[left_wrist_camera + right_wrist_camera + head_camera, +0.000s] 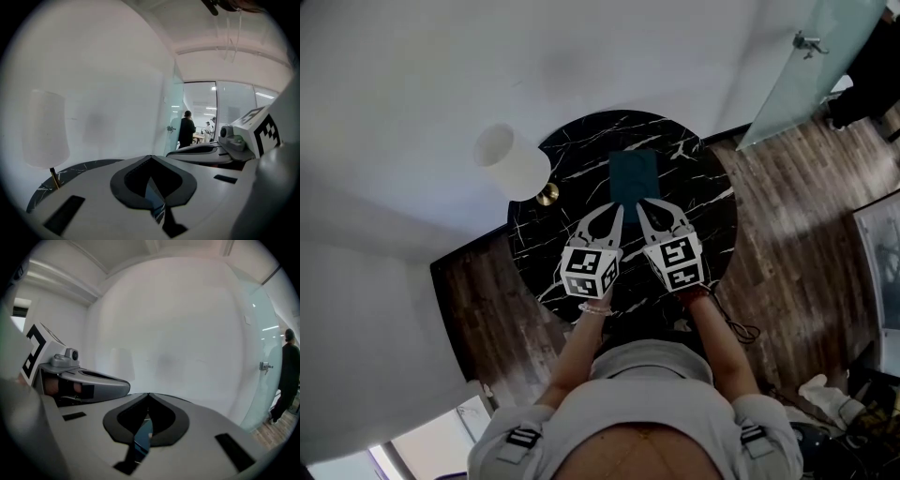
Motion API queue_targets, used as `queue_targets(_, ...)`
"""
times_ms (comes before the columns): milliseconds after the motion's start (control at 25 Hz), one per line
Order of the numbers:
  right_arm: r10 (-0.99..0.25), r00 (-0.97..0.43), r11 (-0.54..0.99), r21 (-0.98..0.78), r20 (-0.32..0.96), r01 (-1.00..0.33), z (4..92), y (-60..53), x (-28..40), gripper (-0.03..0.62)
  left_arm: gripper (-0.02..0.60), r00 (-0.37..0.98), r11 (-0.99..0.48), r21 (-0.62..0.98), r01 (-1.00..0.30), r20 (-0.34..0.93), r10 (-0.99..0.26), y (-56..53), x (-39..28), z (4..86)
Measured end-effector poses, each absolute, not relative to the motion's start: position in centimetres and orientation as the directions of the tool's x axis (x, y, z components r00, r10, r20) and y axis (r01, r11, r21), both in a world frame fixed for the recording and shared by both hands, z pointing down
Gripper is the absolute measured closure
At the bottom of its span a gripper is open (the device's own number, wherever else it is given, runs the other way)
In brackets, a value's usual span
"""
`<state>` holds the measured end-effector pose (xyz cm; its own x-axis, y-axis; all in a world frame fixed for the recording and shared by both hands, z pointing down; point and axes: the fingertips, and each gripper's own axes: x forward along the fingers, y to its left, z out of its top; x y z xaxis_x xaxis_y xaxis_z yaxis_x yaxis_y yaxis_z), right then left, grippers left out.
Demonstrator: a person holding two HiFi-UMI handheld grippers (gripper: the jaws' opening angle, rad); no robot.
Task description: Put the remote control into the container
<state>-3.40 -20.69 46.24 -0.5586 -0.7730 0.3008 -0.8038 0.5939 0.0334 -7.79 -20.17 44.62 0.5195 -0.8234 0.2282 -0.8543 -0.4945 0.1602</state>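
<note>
A dark teal rectangular container sits near the middle of the round black marble table. No remote control shows in any view. My left gripper and right gripper hang side by side over the table's near half, just short of the container. Both point toward it and the white wall. In the left gripper view the left gripper has its jaws closed tip to tip with nothing between them. The right gripper looks the same in its own view.
A white lamp shade on a brass base stands at the table's back left. Wooden floor surrounds the table. A frosted glass door stands at the far right, with a person beyond it.
</note>
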Motion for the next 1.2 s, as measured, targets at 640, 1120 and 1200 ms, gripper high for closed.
queue_targets(640,-0.797,-0.574,0.592,0.049,0.189,-0.805,40.9,-19.8,-3.8,0.582,0.575,0.507,-0.490,0.141,-0.860,0.132,-0.852,-19.2,-8.2,39.9)
queue_targets(1120,-0.799,-0.576,0.591,0.045,0.172,-0.805,40.2,-19.5,-3.6,0.583,0.575,0.507,-0.489,0.155,-0.858,0.109,-0.855,-18.9,-8.1,39.3)
queue_targets(1200,-0.800,-0.575,0.589,0.046,0.174,-0.807,40.1,-19.5,-3.6,0.583,0.575,0.507,-0.490,0.151,-0.859,0.109,-0.855,-18.9,-8.2,39.2)
